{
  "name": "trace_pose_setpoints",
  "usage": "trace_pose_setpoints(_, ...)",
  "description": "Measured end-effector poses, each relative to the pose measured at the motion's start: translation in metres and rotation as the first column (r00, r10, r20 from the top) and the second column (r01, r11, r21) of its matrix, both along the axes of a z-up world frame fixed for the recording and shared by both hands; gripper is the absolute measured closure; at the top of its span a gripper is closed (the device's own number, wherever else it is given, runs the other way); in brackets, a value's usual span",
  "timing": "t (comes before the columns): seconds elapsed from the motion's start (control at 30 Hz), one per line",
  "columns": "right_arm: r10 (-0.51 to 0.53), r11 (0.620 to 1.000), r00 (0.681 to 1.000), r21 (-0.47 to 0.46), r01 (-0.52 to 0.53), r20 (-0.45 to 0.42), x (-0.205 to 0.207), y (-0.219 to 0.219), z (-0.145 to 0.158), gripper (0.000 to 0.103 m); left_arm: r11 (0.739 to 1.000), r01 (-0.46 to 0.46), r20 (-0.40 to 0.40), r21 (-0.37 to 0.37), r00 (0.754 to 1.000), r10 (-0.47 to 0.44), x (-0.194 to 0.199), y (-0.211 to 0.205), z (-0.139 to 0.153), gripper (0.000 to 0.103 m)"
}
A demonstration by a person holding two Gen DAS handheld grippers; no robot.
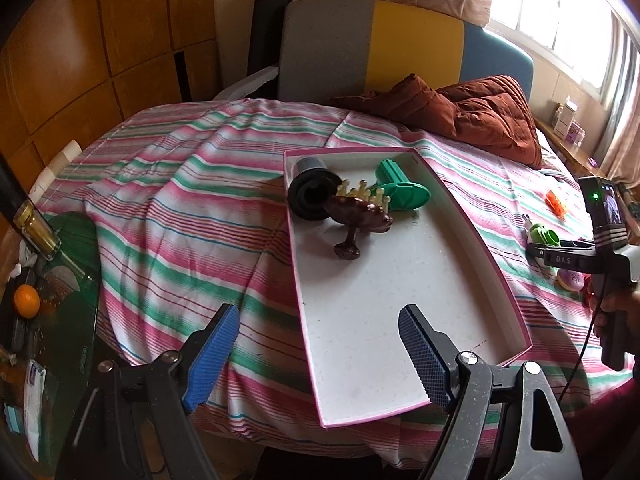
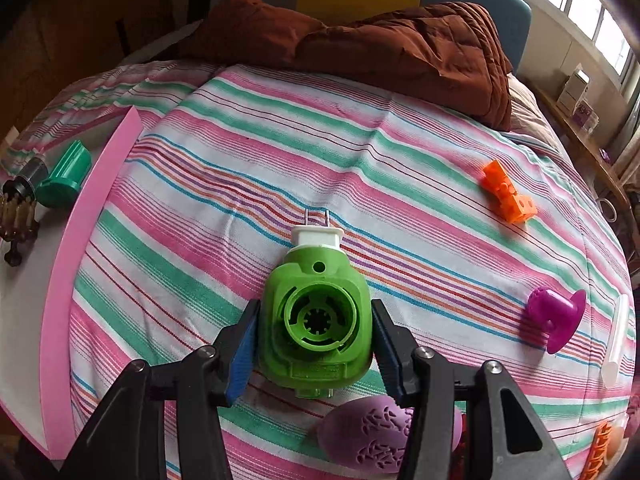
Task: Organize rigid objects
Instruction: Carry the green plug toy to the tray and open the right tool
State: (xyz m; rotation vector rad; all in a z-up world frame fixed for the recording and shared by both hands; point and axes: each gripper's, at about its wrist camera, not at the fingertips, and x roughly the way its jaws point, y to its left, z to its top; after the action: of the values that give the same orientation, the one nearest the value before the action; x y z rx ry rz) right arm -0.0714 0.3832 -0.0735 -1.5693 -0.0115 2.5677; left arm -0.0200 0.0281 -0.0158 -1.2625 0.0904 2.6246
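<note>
A white tray with a pink rim (image 1: 404,312) lies on the striped bed. At its far end lie a black cylinder (image 1: 310,196), a green plastic part (image 1: 400,188) and a brown comb-like stand (image 1: 360,216). My left gripper (image 1: 320,356) is open and empty above the tray's near end. My right gripper (image 2: 314,354) is shut on a green plug-in device (image 2: 316,320) with a white plug end, just above the bedspread. It also shows in the left wrist view (image 1: 544,236), right of the tray.
On the bed right of the tray lie an orange block (image 2: 506,192), a magenta spool (image 2: 558,320), a purple patterned egg shape (image 2: 376,436) and a white tube (image 2: 616,336). A brown quilt (image 2: 400,48) is at the headboard. A dark side table (image 1: 48,300) with an orange stands left.
</note>
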Motion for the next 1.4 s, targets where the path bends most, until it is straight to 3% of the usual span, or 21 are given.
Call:
trace_pose_setpoints(0.23,-0.018,0.996,1.000,-0.090,0.018,0.005,0.008,-0.010,0.005,0.050,0.999,-0.024,0.012,0.029,1.000,0.024,0.000,-0.014,-0.005,0.021)
trace_pose_setpoints(0.4,-0.050,0.954,0.999,-0.296,0.042,-0.021,0.014,-0.017,0.020,0.050,0.999,-0.033,0.008,0.037,0.999,0.033,0.001,-0.019,-0.006,0.021)
trace_pose_setpoints(0.6,-0.018,0.937,0.997,-0.349,-0.008,-0.072,0.016,-0.043,0.044,0.050,0.998,-0.048,0.008,0.049,0.999,0.048,0.001,-0.027,-0.006,0.021)
trace_pose_setpoints(0.83,0.078,0.936,0.988,-0.331,-0.120,-0.136,0.018,-0.083,0.071,0.050,0.997,-0.062,0.019,0.055,0.998,0.061,-0.001,-0.033,-0.010,0.021)
trace_pose_setpoints(0.97,0.168,0.943,0.975,-0.266,-0.201,-0.143,0.014,-0.116,0.077,0.050,0.996,-0.070,0.022,0.058,0.997,0.069,-0.002,-0.036,-0.012,0.021)
trace_pose_setpoints(1.2,0.292,0.929,0.951,-0.207,-0.306,-0.097,-0.001,-0.168,0.061,0.050,0.994,-0.088,0.037,0.067,0.996,0.086,-0.004,-0.043,-0.016,0.021)
trace_pose_setpoints(1.4,0.298,0.944,0.955,-0.147,-0.296,-0.012,-0.029,-0.188,0.029,0.050,0.993,-0.095,0.047,0.070,0.995,0.092,-0.006,-0.046,-0.019,0.021)
